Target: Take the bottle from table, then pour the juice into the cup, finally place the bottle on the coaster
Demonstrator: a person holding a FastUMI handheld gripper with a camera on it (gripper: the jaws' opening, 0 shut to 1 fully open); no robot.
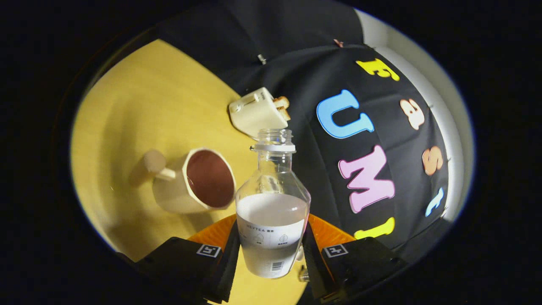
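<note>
Item: bottle (272,203), uncapped, half full, clenched between my gripper (271,250) fingers low on its body for tilting, mouth toward twelve; cup (199,181) waits at ten o'clock.

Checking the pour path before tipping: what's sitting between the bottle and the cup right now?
Nothing. In the gripper view the bottle, clamped in the hand-held gripper, and the cup have just bare yellow table between them.
</note>
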